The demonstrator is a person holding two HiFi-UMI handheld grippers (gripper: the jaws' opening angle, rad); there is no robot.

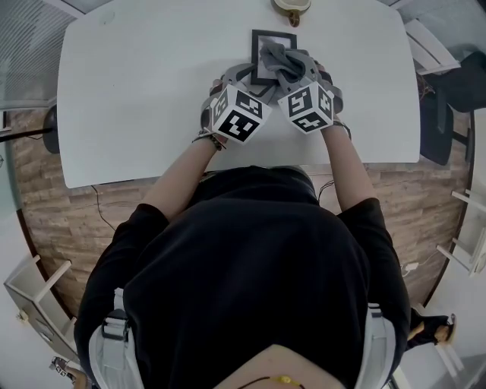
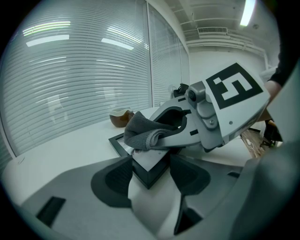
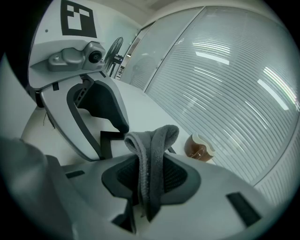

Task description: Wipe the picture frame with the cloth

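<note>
Frame (image 1: 273, 35) lengthwise away; left hand-held gripper (image 2: 150, 174) seemingly clamping it, right one (image 3: 151, 177) clamping cloth (image 1: 288, 65)

Black short-sleeved top (image 1: 243, 258), grey shoulder straps (image 1: 114, 346), bracelet (image 1: 209, 140), grey left gripper (image 2: 150, 174), right gripper (image 3: 151, 177), white black-marked cubes (image 1: 238, 114).

Your left gripper (image 1: 247, 82) and right gripper (image 1: 307, 72) sit side by side at top centre, marker cubes up. The left one's tip meets the frame's (image 1: 273, 33) lower left corner. Grey cloth (image 1: 287, 64) is bunched on the frame's right half, against the right gripper's tip. The frame lies flat on the white table (image 1: 137, 91). A brown cup (image 1: 292, 6) is at the top edge, just above the frame.
</note>
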